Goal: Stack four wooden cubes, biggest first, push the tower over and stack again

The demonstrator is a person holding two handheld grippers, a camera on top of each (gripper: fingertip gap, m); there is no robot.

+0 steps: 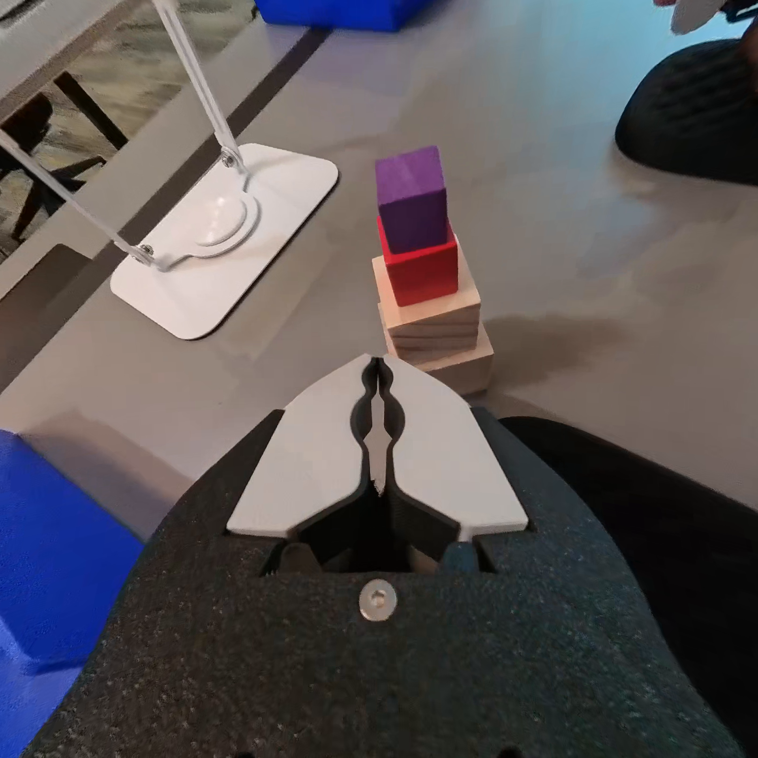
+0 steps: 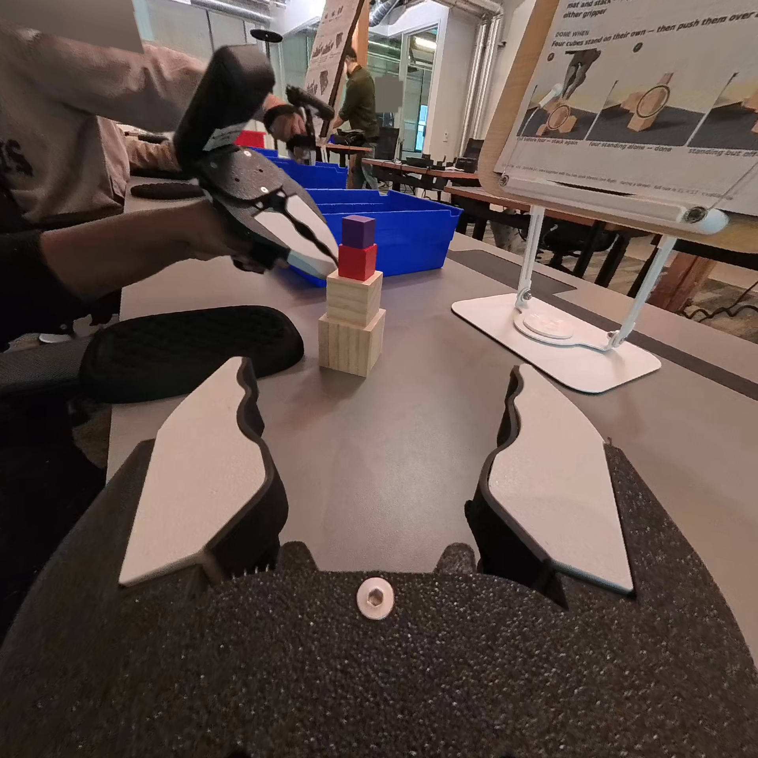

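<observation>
1. We find the left gripper (image 1: 378, 361) closed, its two pads meeting along their length with nothing between them. In the right wrist view its tips (image 2: 335, 265) point down at the left side of the red cube, very close to it; we cannot tell whether they touch.

2. We find the right gripper (image 2: 379, 371) open wide and bare, its fingers (image 2: 229, 393) hanging low over the grey table (image 2: 410, 451). The stack stands ahead of it, nearer the left finger, and apart from both.

3. The stack is four cubes, upright in the middle of the table: a large wooden cube (image 2: 351, 344) at the base, a smaller wooden cube (image 2: 353, 296) on it, then the red cube (image 2: 357, 261), then a purple cube (image 2: 358, 231) on top. Each is slightly offset or turned against the one below.

4. A black padded rest (image 2: 188, 348) lies left of the stack, just beyond the right gripper's left finger.

5. A white stand base (image 2: 574, 352) sits to the right, carrying an instruction sheet (image 2: 631, 94) on thin arms.

6. Blue bins (image 2: 393, 229) stand behind the stack; another blue bin (image 1: 53, 574) shows beside the left gripper.

7. A person (image 2: 357, 106) stands in the background by further tables.
</observation>
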